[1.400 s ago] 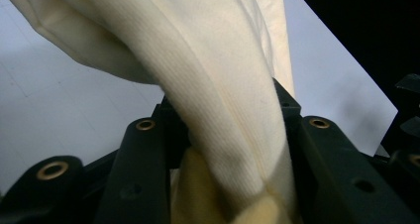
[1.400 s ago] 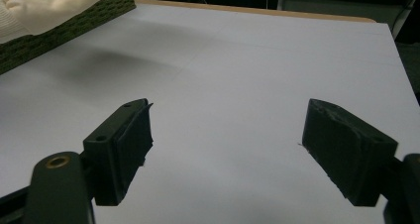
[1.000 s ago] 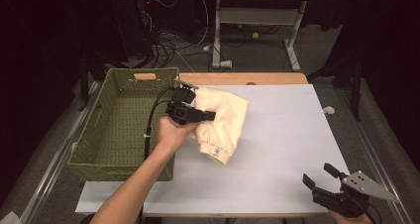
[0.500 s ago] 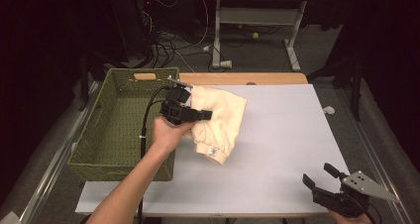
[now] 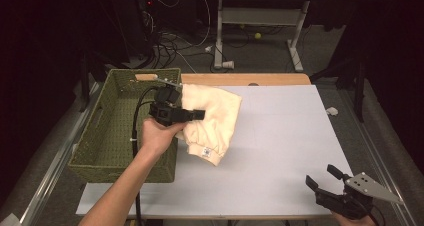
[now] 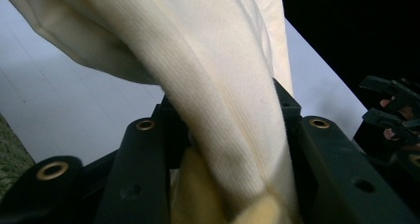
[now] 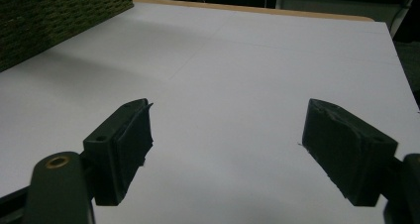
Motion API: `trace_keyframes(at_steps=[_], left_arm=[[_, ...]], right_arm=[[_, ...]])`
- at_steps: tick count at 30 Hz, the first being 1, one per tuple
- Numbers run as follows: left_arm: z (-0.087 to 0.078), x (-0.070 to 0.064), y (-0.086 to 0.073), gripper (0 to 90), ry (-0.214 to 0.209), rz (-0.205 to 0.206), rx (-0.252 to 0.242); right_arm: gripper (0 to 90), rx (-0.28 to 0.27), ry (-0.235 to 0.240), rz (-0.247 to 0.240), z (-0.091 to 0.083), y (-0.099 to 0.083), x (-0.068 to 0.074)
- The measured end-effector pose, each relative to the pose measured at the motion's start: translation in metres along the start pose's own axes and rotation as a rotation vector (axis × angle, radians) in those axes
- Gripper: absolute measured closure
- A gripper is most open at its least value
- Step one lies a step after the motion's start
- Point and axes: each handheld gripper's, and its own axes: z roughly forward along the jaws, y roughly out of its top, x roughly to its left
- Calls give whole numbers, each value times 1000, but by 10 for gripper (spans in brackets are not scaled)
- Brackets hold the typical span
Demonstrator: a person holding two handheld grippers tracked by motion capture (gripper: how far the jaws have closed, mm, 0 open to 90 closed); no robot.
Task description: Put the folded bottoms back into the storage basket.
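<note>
1. We count one cream sweatshirt (image 5: pixel 212 118), draped over the right rim of the basket.
2. We count one green woven basket (image 5: pixel 107 136).
3. We count two grippers: the left gripper (image 5: pixel 192 114) just right of the basket, and the right gripper (image 5: pixel 322 177) well apart from the basket.
4. We count one white table (image 5: pixel 280 151) under the basket.

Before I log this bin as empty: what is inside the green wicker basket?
The green wicker basket shows bare woven floor and walls. The left gripper, shut on the cream sweatshirt, and its hand cover the right inner wall.
</note>
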Motion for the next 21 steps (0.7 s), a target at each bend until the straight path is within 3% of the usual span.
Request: trace_keyframes(at_steps=[4,21], left_arm=[[-6,3,0,601,-15,-4,-11],[-41,16,-11,601,0,-38,-62]], right_arm=[[203,1,-1,-1,0,0,0],[202,4,-2,-4,1,0,0]])
